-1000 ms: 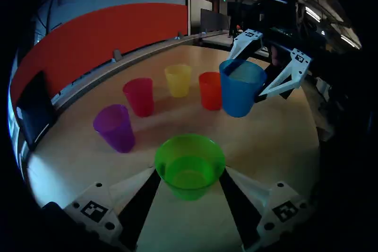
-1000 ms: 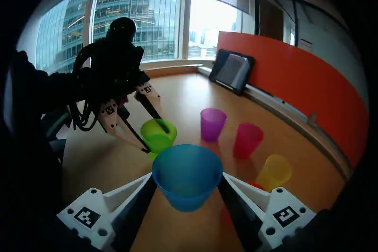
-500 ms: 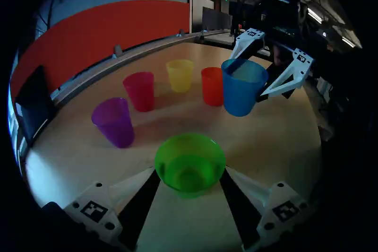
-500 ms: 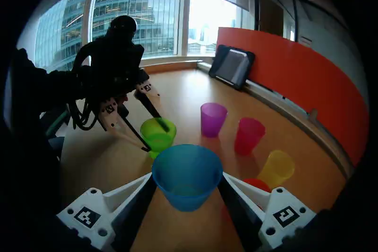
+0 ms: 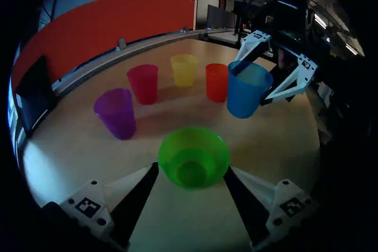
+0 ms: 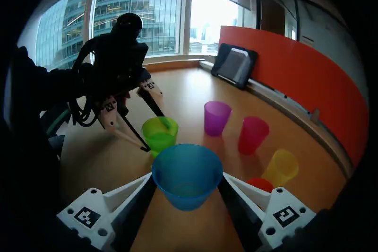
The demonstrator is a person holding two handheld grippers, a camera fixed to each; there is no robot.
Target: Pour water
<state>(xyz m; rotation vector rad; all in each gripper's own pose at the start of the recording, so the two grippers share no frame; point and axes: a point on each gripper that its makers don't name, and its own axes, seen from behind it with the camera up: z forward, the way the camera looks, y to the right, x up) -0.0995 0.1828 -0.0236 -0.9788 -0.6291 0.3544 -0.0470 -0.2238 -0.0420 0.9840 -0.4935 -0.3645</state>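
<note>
Grip firm on both sides.
Your left hand-held gripper [image 5: 191, 170] clamps the green cup [image 5: 193, 155]; your right hand-held gripper [image 6: 187, 182] clamps the blue cup [image 5: 245, 92], just beside the orange cup [image 5: 216, 82].

Across the left gripper view, the cups standing in a row now sit higher and slightly further right than a second ago: the purple translucent plastic cup [image 5: 115, 112], the red plastic cup [image 5: 143, 83], the yellow plastic cup [image 5: 184, 69] and the orange plastic cup [image 5: 217, 82]. The blue plastic cup [image 5: 248, 90] clamped in the right gripper [image 5: 250, 82] drifts right. The green plastic cup [image 5: 193, 156] shows a wider mouth. In the right gripper view, that green cup [image 6: 160, 134] edges up, and more of the orange cup [image 6: 259, 184] appears.
</note>
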